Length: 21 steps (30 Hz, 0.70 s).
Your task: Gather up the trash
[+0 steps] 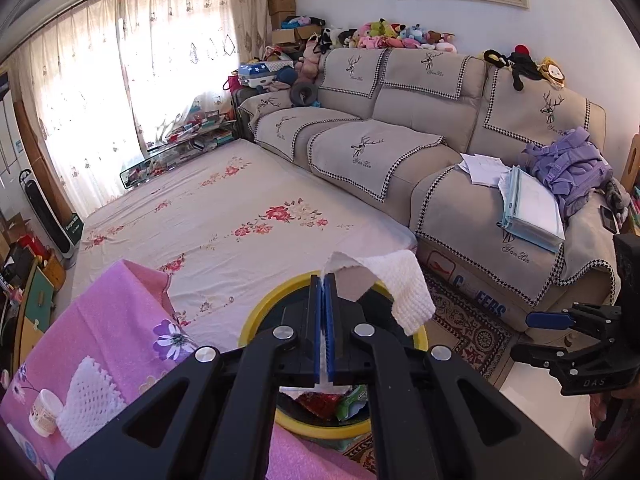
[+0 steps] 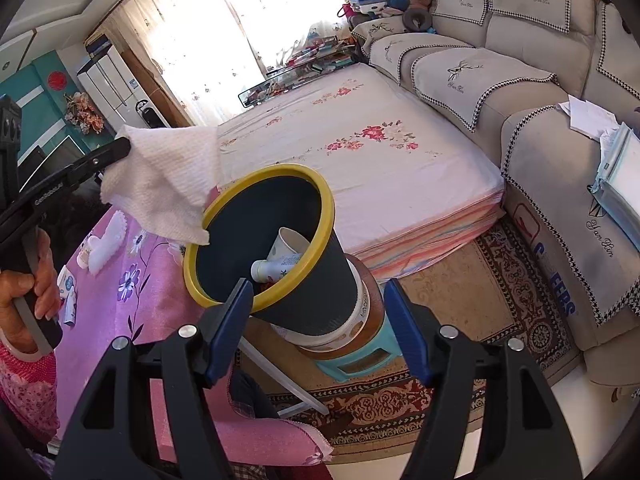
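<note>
1. The sofa [image 1: 420, 120], grey with deer-print covers, ran along the far wall, with soft toys [image 1: 384, 34] lined up on its back and a purple backpack [image 1: 568, 164] and papers [image 1: 532, 208] on its seat.
2. A floral mattress [image 2: 360, 136] lay on the floor just in front of the sofa, and a patterned rug [image 2: 472, 304] showed beside it.
3. A table under a pink cloth [image 1: 112, 312] filled the near left of the left wrist view; a white foam net [image 1: 90, 396] and a small cup [image 1: 45, 412] lay on it.
4. The bin [image 2: 296, 292], dark with a yellow rim, stood tilted on a tub atop a teal stool [image 2: 360, 360], just beside the table. Inside it lay a paper cup [image 2: 290, 244], a tube [image 2: 276, 268] and some wrappers.
5. The right gripper [image 2: 318, 308] had its blue jaws standing apart on either side of the bin's wall, near its rim; whether the pads touched the bin could not be told.
6. The left gripper [image 1: 324, 284] had its jaws together, clamped on a white tissue [image 2: 160, 184].
7. The tissue hung over the bin's near rim, its loose end drooping toward the opening, not yet dropped in.
8. A hand [image 2: 28, 292] gripped the left gripper's handle.
</note>
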{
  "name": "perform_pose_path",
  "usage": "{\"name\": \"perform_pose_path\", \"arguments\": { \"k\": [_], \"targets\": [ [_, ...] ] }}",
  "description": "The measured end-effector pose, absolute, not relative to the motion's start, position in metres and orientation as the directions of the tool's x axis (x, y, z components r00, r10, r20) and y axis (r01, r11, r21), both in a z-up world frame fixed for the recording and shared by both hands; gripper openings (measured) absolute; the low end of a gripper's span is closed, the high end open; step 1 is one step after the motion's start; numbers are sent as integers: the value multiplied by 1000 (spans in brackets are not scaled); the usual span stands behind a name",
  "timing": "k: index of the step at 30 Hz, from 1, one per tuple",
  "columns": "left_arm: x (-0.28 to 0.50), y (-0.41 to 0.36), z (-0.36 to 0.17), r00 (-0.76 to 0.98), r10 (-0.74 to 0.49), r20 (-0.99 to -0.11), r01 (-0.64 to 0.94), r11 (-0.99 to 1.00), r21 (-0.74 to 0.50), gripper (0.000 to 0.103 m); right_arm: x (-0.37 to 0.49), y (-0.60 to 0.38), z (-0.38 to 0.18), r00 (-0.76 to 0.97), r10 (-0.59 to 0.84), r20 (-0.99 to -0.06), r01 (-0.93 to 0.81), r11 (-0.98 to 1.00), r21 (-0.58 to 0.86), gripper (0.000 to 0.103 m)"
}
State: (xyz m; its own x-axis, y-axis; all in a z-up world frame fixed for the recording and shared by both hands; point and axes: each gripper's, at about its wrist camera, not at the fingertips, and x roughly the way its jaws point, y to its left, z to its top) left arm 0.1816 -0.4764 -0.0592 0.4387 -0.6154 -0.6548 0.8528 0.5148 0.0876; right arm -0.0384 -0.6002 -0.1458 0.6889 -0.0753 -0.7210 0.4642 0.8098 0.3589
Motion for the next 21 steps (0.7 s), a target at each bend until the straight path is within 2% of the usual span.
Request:
{"name": "perform_pose_path", "arguments": {
  "k": [4, 6, 7, 8, 12, 14, 16, 18, 19, 20, 21],
  "targets": [
    [195, -500, -84, 417, -583, -698, 852, 517, 78, 5, -37, -602, -151, 685, -65, -726, 466, 806, 367, 65],
    [202, -505, -97, 413, -557, -721, 845, 529, 76, 29, -35, -601, -152, 683, -59, -728, 463, 806, 369, 65],
    [205, -504, -101, 409, -550, -728, 843, 533, 72, 53, -34, -600, -152, 682, -56, -729, 461, 807, 369, 65],
    [206, -498, -104, 411, -548, -729, 839, 540, 68, 61, -34, -599, -152, 683, -53, -729, 457, 809, 369, 65],
    [196, -465, -94, 438, -560, -703, 827, 558, 71, 63, -31, -592, -150, 685, -44, -727, 442, 819, 367, 65],
    [184, -441, -84, 460, -566, -684, 822, 563, 87, 81, -29, -590, -150, 684, -40, -728, 437, 822, 365, 66],
    [176, -417, -77, 487, -561, -669, 808, 581, 101, 88, -25, -587, -151, 681, -36, -732, 432, 827, 361, 66],
    [176, -406, -73, 482, -565, -669, 808, 582, 90, 88, -19, -583, -150, 679, -34, -734, 427, 831, 357, 66],
    [178, -405, -73, 478, -566, -671, 808, 583, 84, 83, -18, -581, -149, 680, -34, -732, 425, 832, 357, 66],
    [182, -407, -73, 473, -566, -675, 809, 583, 79, 75, -16, -578, -147, 684, -35, -729, 423, 832, 358, 66],
    [186, -410, -73, 462, -568, -681, 813, 578, 69, 72, -16, -576, -145, 688, -36, -725, 422, 833, 359, 66]
  ]
}}
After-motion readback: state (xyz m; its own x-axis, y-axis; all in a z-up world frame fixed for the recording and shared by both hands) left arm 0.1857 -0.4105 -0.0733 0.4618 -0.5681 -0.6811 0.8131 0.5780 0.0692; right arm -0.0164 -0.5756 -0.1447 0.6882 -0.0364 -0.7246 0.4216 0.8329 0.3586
